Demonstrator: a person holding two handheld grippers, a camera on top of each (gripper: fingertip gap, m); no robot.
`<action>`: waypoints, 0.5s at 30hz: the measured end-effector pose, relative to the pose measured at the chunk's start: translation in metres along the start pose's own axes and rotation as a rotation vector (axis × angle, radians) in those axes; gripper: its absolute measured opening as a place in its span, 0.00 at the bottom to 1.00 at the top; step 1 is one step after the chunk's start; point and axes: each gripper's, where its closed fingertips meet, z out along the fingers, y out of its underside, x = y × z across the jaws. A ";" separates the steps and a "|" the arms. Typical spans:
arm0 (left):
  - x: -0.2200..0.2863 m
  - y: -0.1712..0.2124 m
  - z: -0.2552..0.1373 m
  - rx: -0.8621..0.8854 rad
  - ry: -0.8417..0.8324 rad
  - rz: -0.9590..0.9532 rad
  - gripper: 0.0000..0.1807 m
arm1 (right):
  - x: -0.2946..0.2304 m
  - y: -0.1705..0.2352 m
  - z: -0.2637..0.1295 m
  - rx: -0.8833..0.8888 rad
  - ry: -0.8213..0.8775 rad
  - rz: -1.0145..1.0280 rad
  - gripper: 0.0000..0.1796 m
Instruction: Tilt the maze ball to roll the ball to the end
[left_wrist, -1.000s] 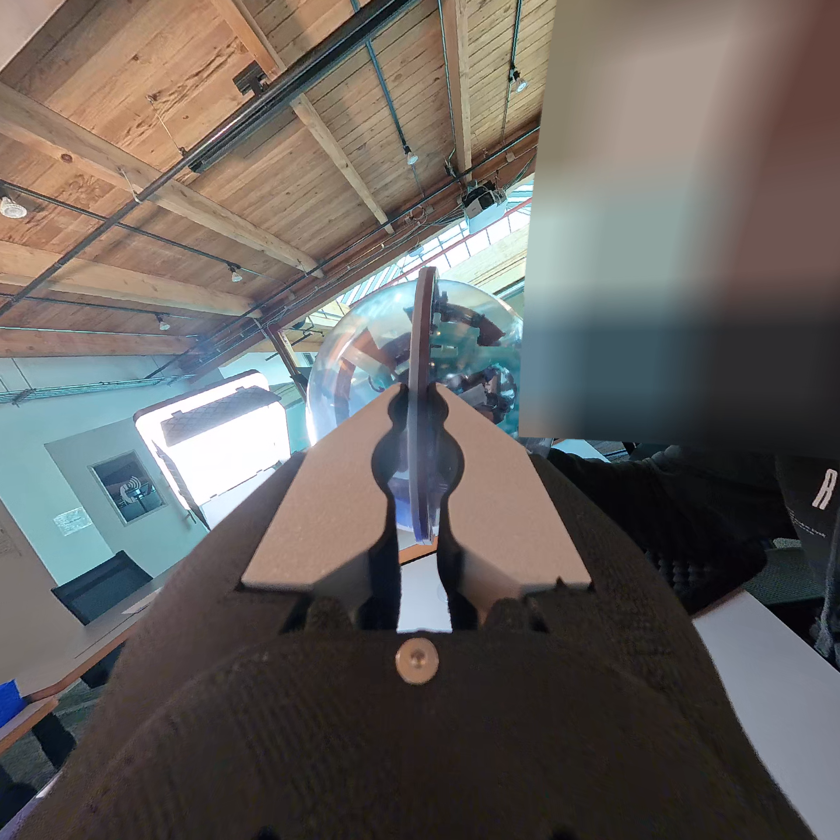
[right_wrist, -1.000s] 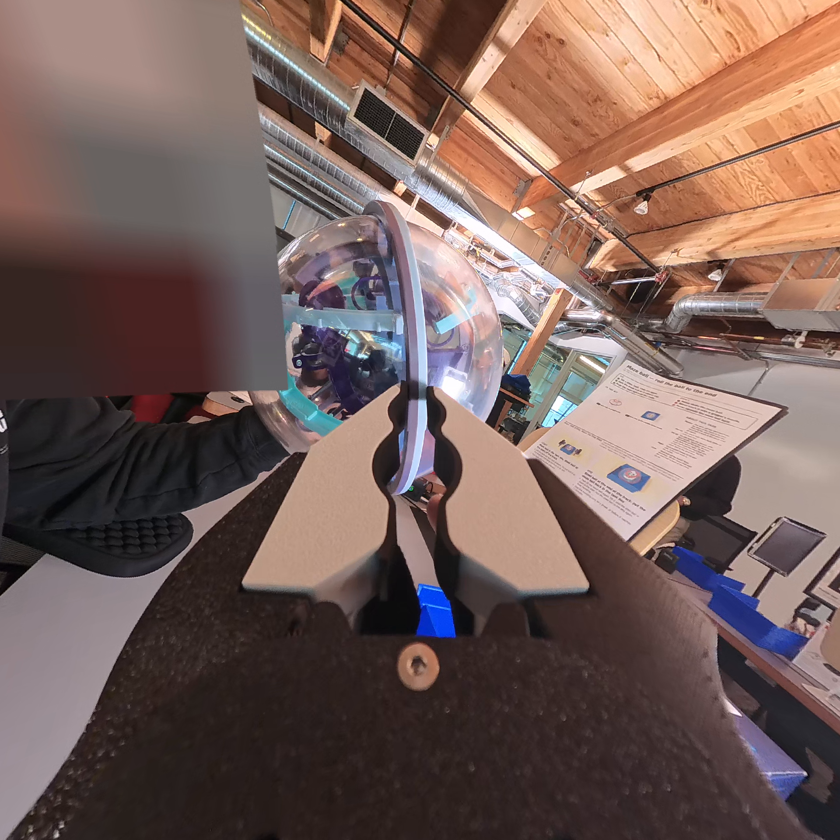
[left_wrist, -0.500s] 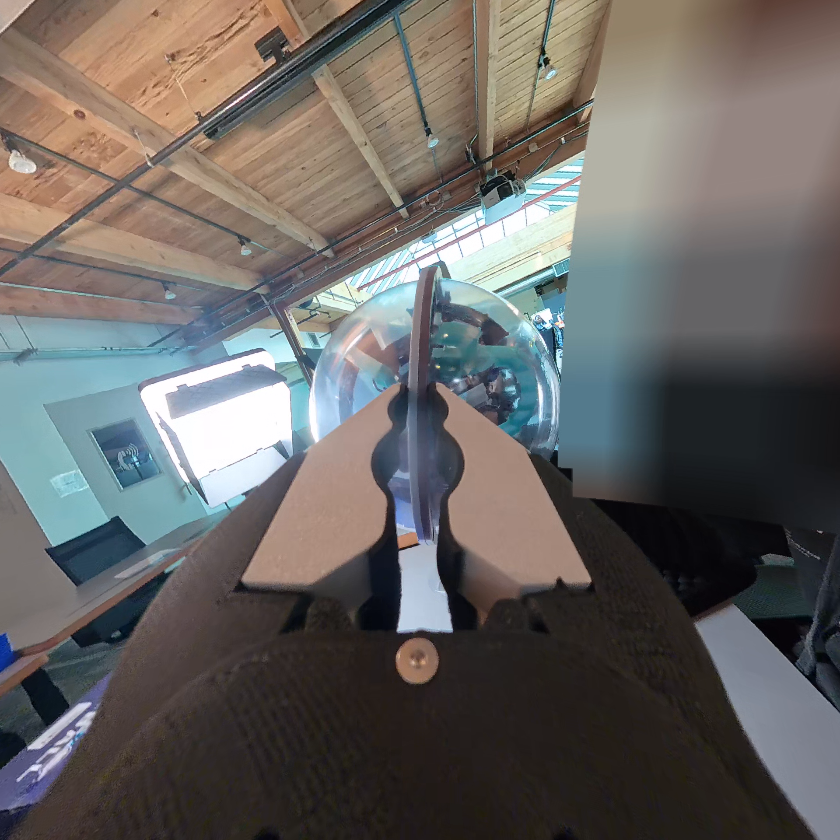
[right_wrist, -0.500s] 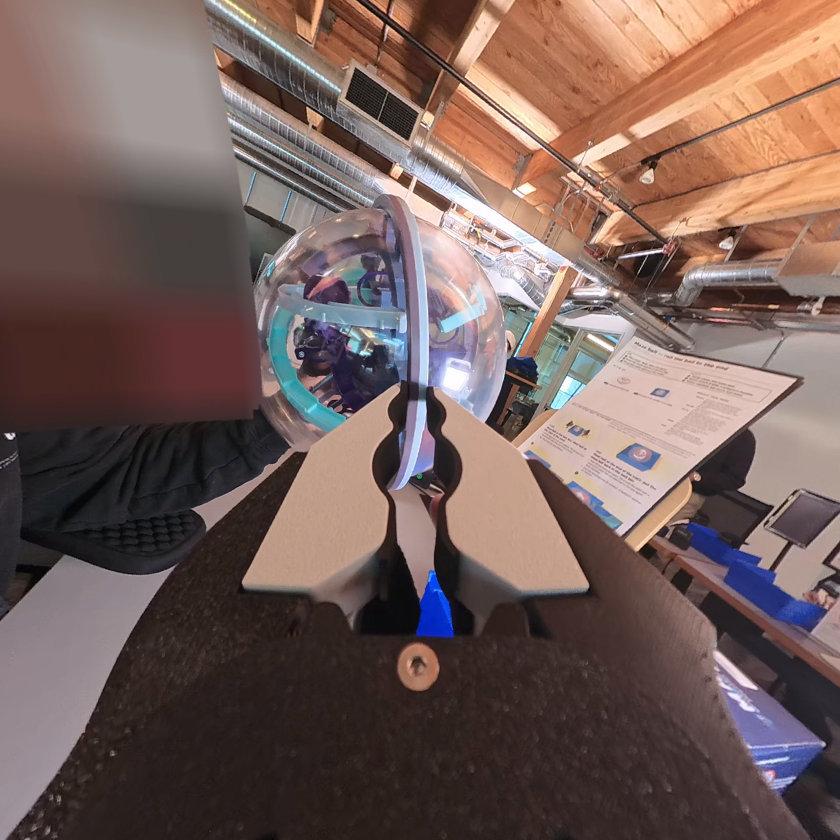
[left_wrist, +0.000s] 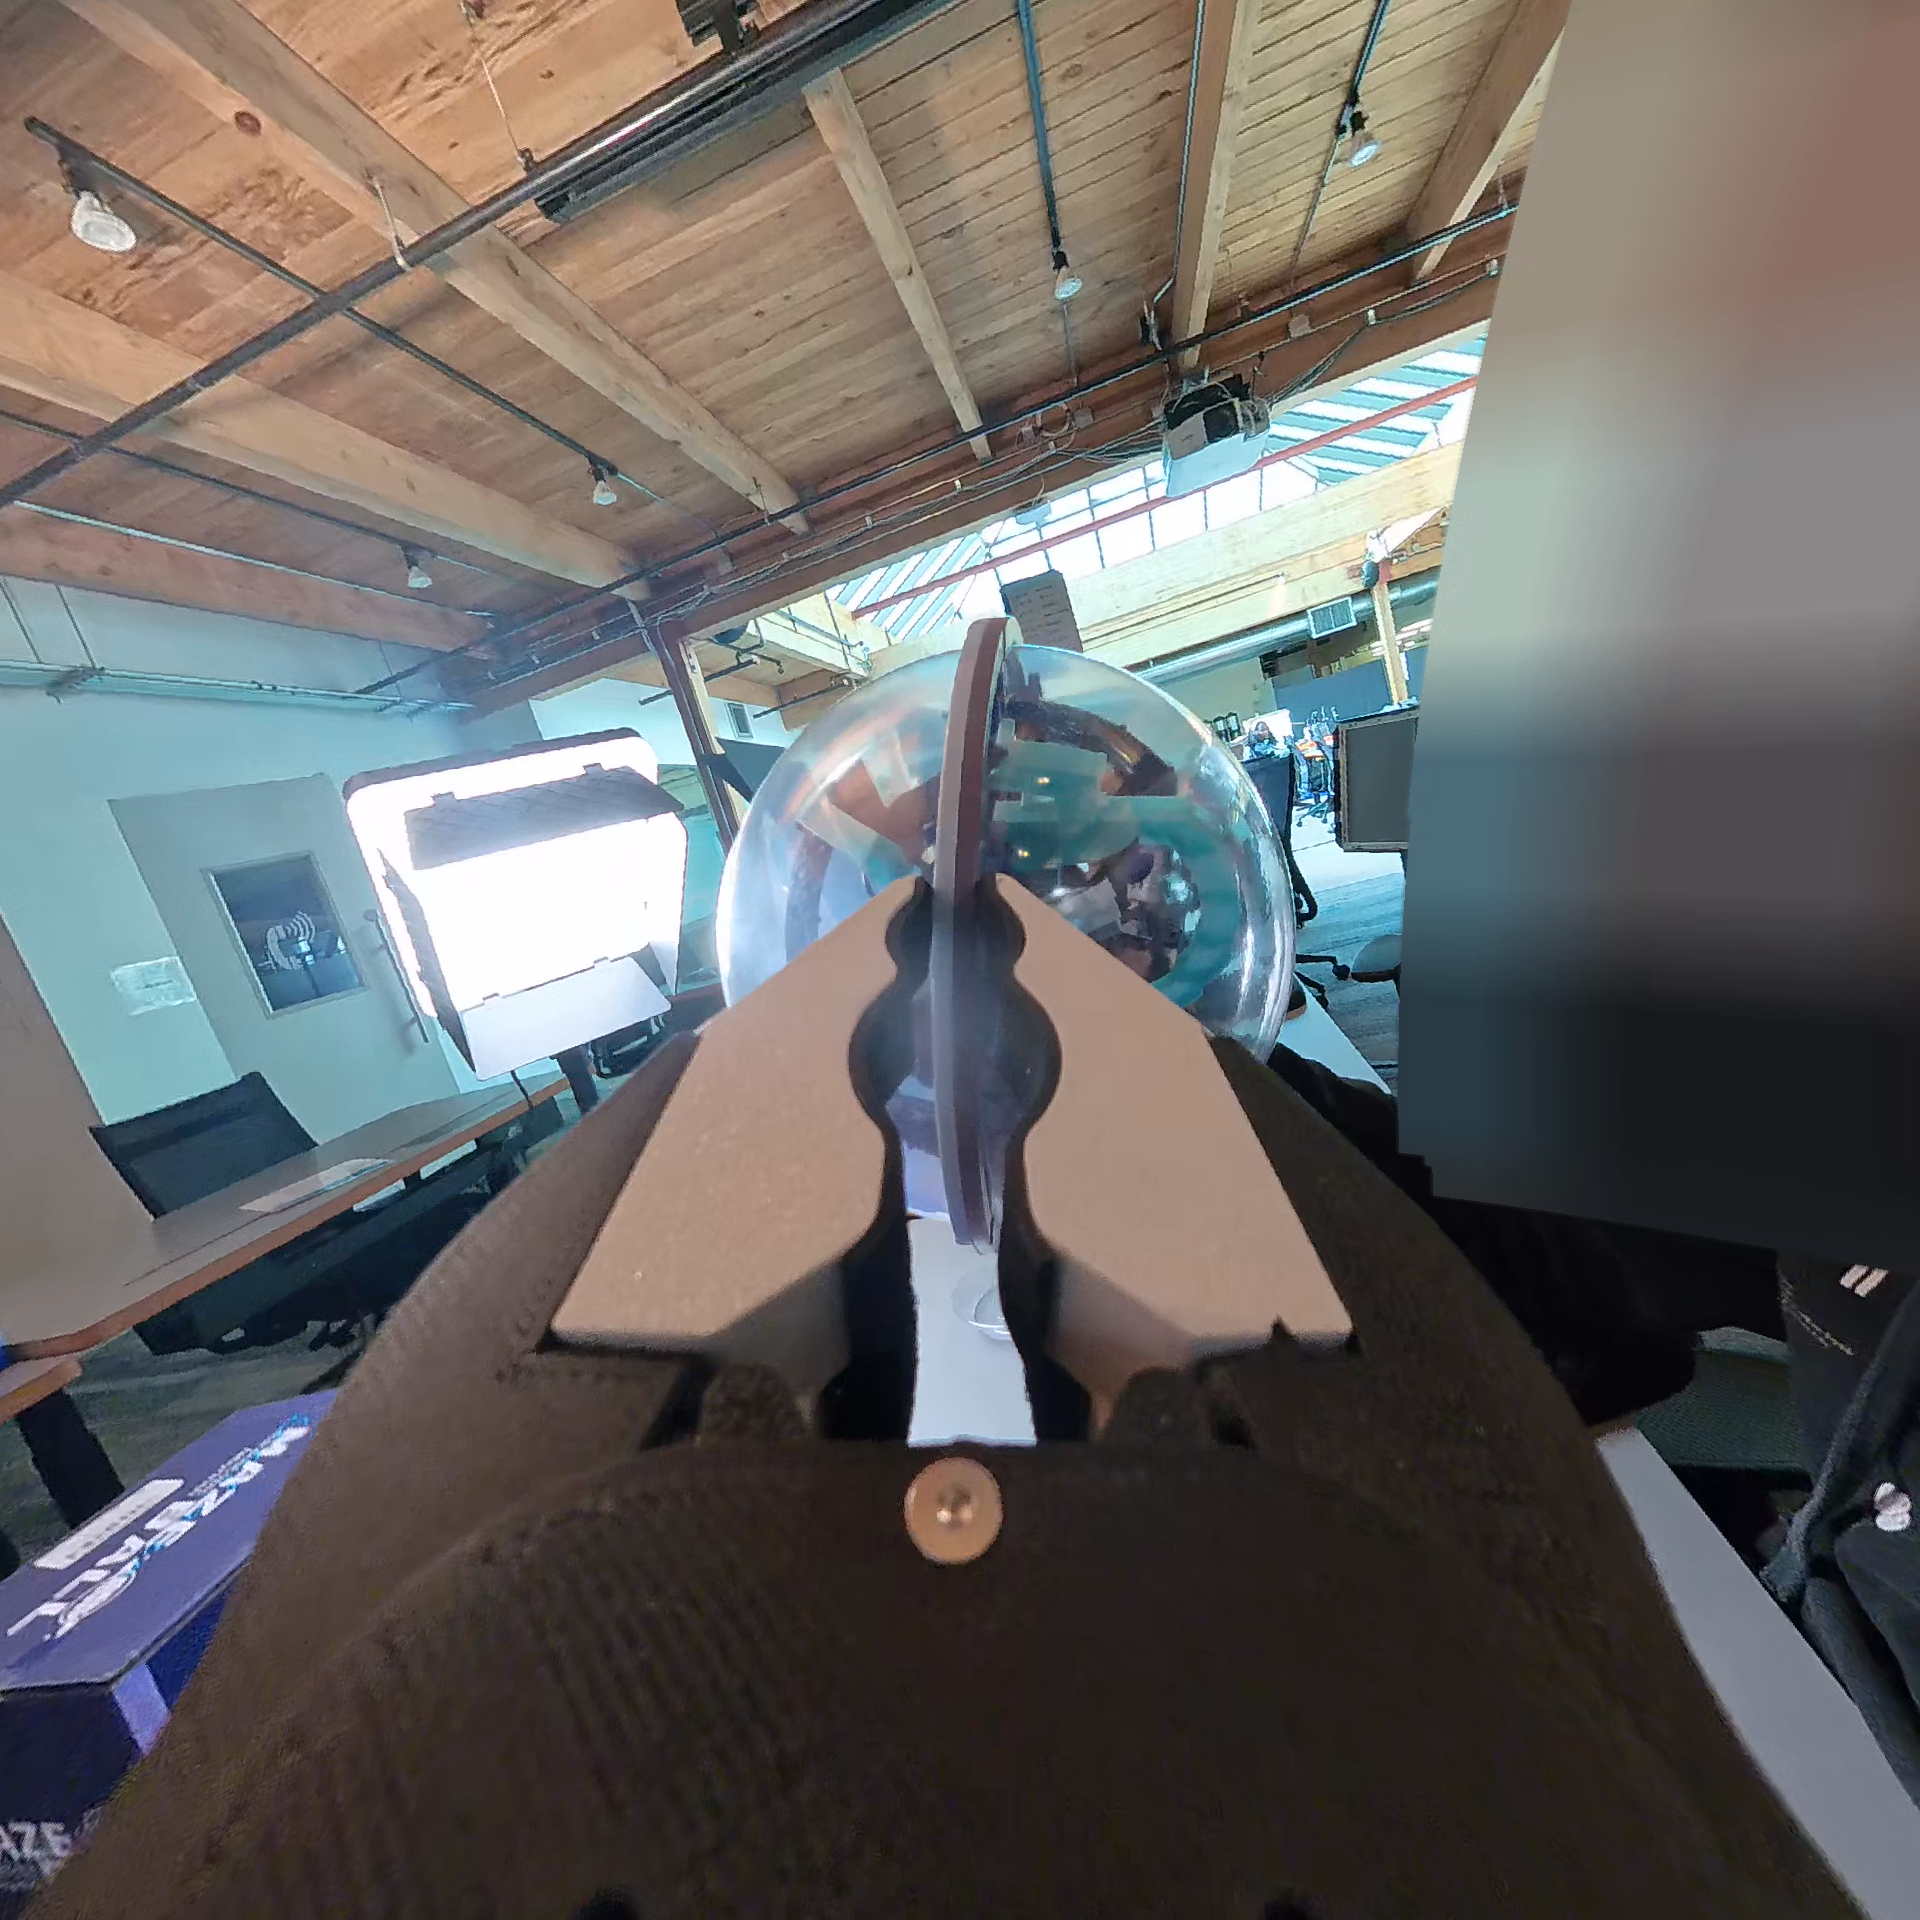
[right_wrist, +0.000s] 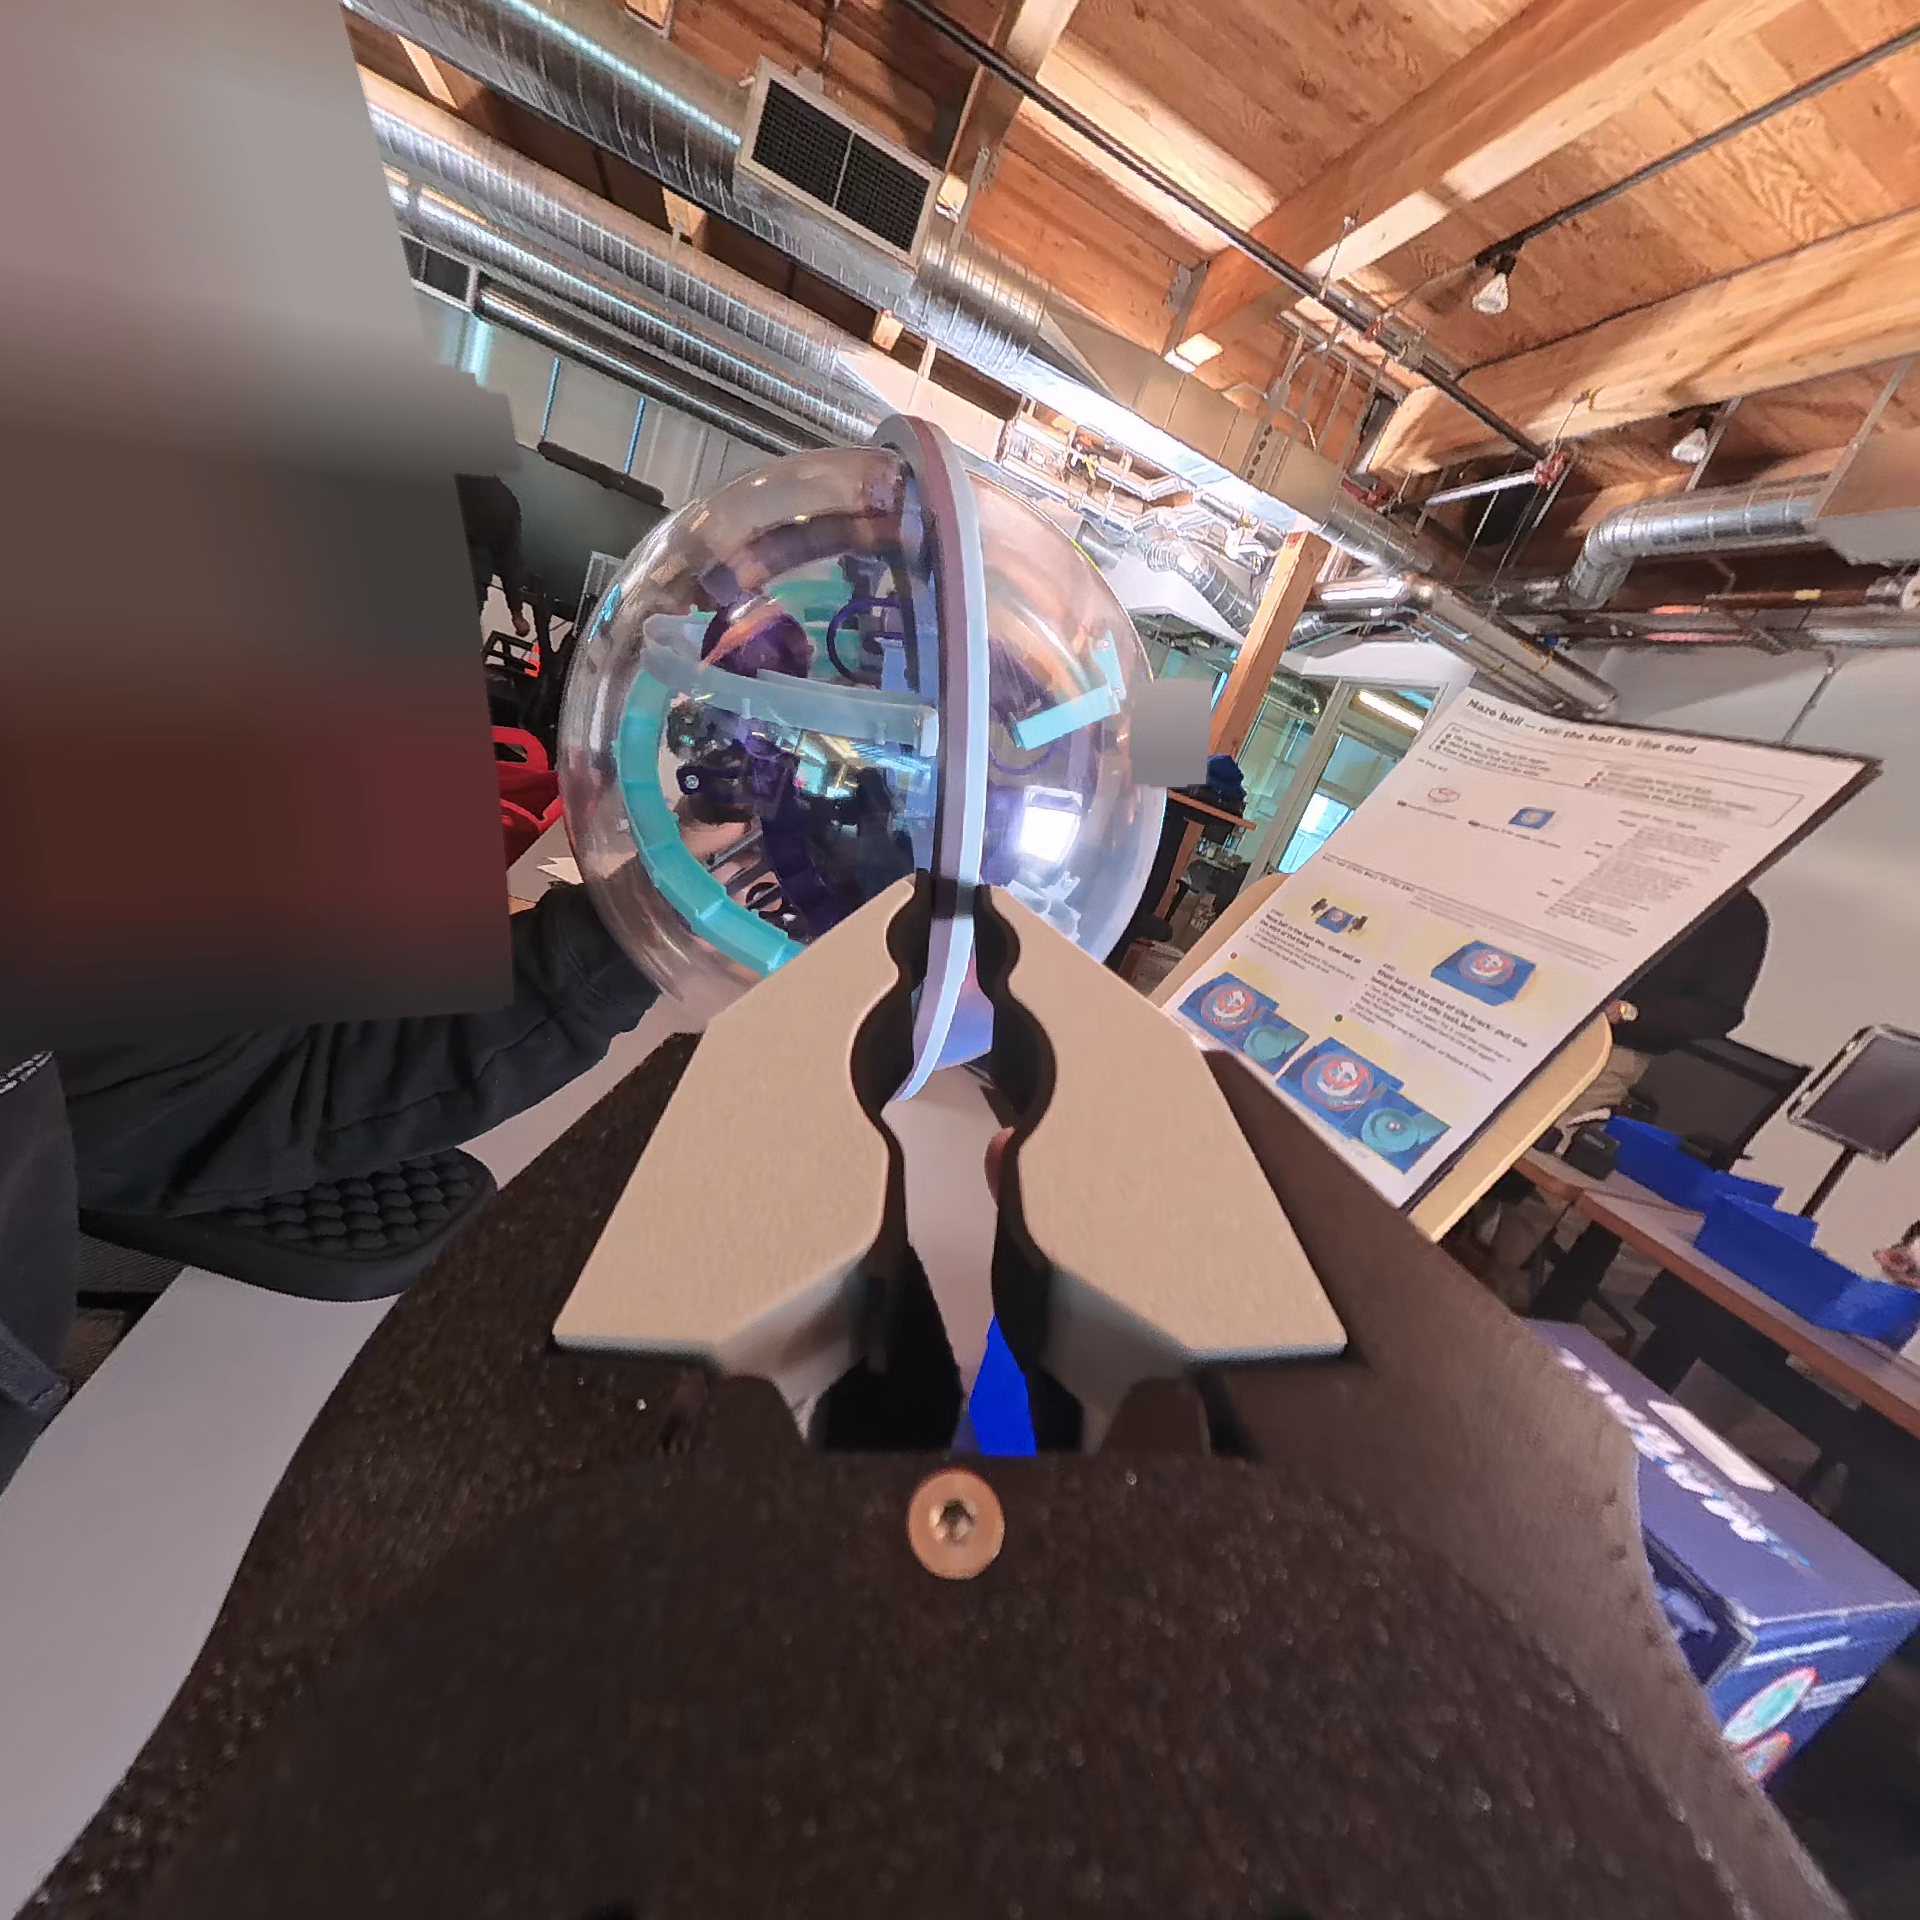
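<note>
Open-plan office: desks (left_wrist: 312, 1195), timber ceiling (left_wrist: 623, 260), ducts (right_wrist: 644, 208).

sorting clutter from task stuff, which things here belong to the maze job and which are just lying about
In use:
clear plastic maze ball, gripped by its flat rim
left gripper
right gripper

Lying about:
white instruction board
blue cardboard box
bright studio light panel
</note>
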 end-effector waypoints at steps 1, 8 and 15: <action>-0.002 0.001 0.000 -0.006 -0.008 -0.016 0.04 | 0.001 0.001 0.000 -0.007 0.002 0.010 0.03; -0.015 0.007 -0.001 -0.035 -0.059 -0.141 0.05 | 0.007 0.009 0.002 -0.046 0.013 0.079 0.03; -0.025 0.013 -0.004 -0.045 -0.091 -0.215 0.04 | 0.010 0.018 0.004 -0.089 0.018 0.112 0.03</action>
